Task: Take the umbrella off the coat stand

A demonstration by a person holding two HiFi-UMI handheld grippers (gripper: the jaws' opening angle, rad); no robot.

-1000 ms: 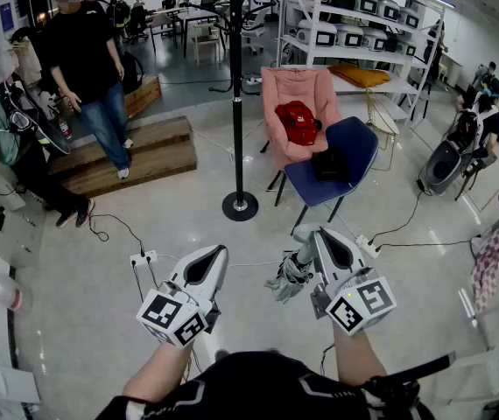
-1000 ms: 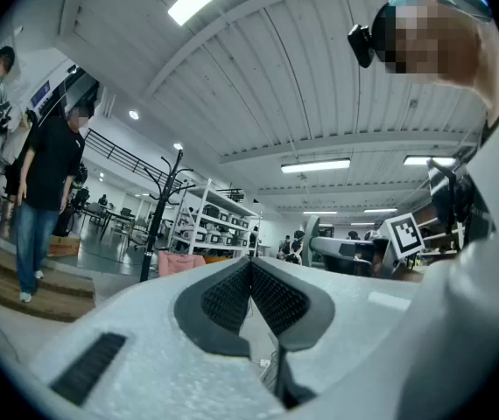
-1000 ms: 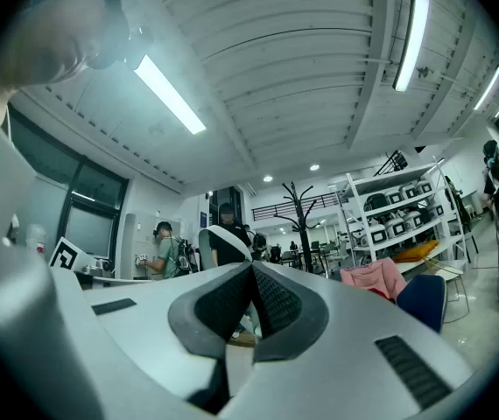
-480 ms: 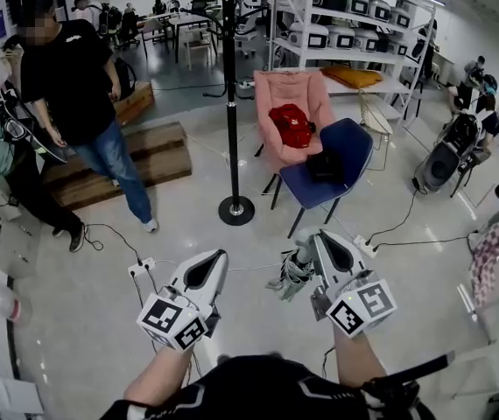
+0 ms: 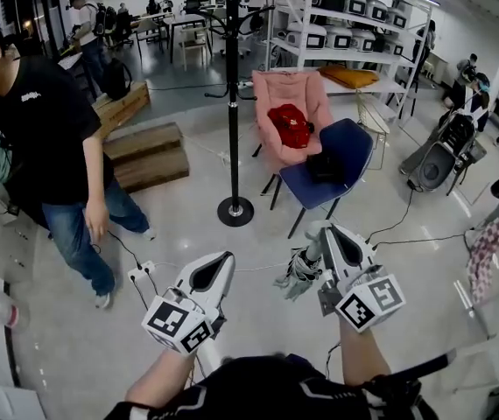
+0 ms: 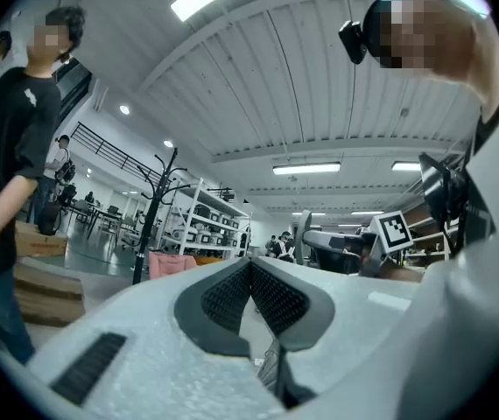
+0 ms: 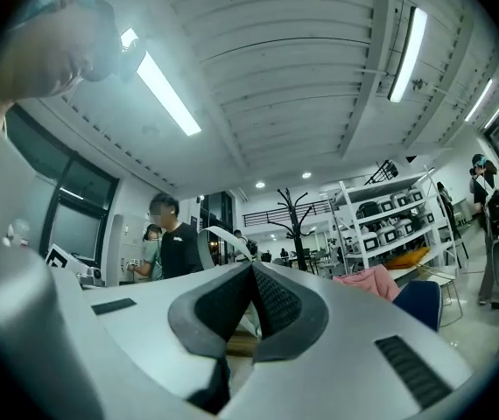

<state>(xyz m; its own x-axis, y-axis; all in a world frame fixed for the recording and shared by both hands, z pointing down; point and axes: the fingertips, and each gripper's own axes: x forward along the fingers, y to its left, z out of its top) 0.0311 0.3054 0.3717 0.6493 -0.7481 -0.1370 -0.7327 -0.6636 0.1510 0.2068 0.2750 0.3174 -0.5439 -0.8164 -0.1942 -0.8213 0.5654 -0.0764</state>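
The black coat stand point(image 5: 233, 103) rises from its round base on the floor ahead of me, and its hooks look bare. A folded grey-and-white umbrella point(image 5: 297, 271) hangs at my right gripper point(image 5: 319, 232), which is shut on it. In the right gripper view its white strap loop point(image 7: 207, 235) curves up beside the closed right gripper point(image 7: 252, 268), with the coat stand point(image 7: 295, 213) far behind. My left gripper point(image 5: 224, 258) is held level beside the right one, shut and empty. The left gripper view shows the left gripper point(image 6: 250, 262) with pads together and the coat stand point(image 6: 157, 208) at the left.
A person in a black T-shirt point(image 5: 52, 147) stands close on the left. A power strip point(image 5: 142, 272) and cables lie on the floor. A pink chair point(image 5: 295, 94) with a red bag, a blue chair point(image 5: 344, 151), a shelf rack point(image 5: 354, 24) and wooden platforms point(image 5: 144, 151) stand beyond.
The person in the black T-shirt has walked from the back left to close on my left. Both grippers have stayed almost where they were, the umbrella still hanging at the right one.
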